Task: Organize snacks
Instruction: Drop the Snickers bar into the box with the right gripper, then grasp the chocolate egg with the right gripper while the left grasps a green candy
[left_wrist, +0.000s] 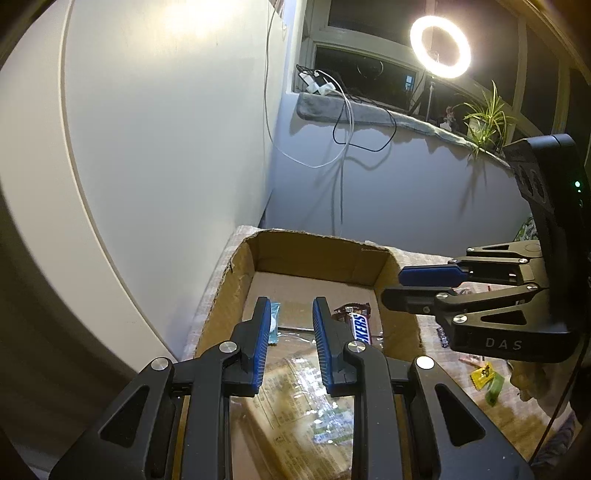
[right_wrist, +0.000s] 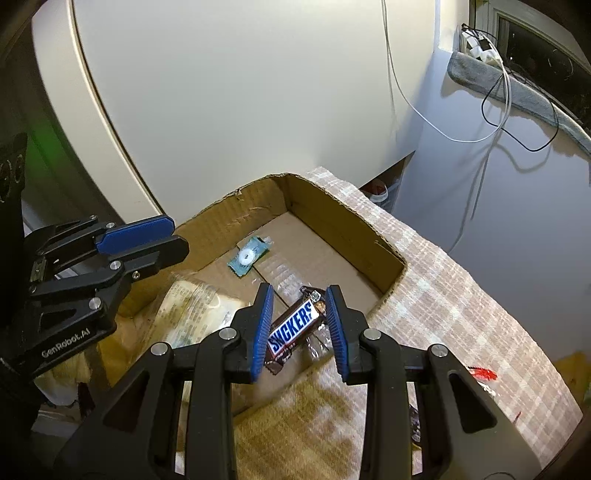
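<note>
An open cardboard box (left_wrist: 236, 295) (right_wrist: 347, 221) sits on a checked cloth. On its floor lie a Snickers bar (left_wrist: 360, 326) (right_wrist: 291, 328), a small teal packet (left_wrist: 274, 321) (right_wrist: 247, 256) and a large clear-wrapped packet (left_wrist: 295, 406) (right_wrist: 192, 310). My left gripper (left_wrist: 291, 301) (right_wrist: 179, 236) hovers over the clear packet, jaws apart, nothing between the pads. My right gripper (right_wrist: 300, 287) (left_wrist: 392, 286) hangs over the box's right side above the Snickers bar. Its jaws stand apart and the bar lies well below them, untouched.
The checked cloth (right_wrist: 461, 295) covers the table to the right of the box. Loose wrappers lie there, one yellow-green (left_wrist: 482, 374) and one red (right_wrist: 480, 373). A white curved panel stands close on the left. Cables (left_wrist: 343, 147) hang from the sill by a ring light (left_wrist: 440, 47).
</note>
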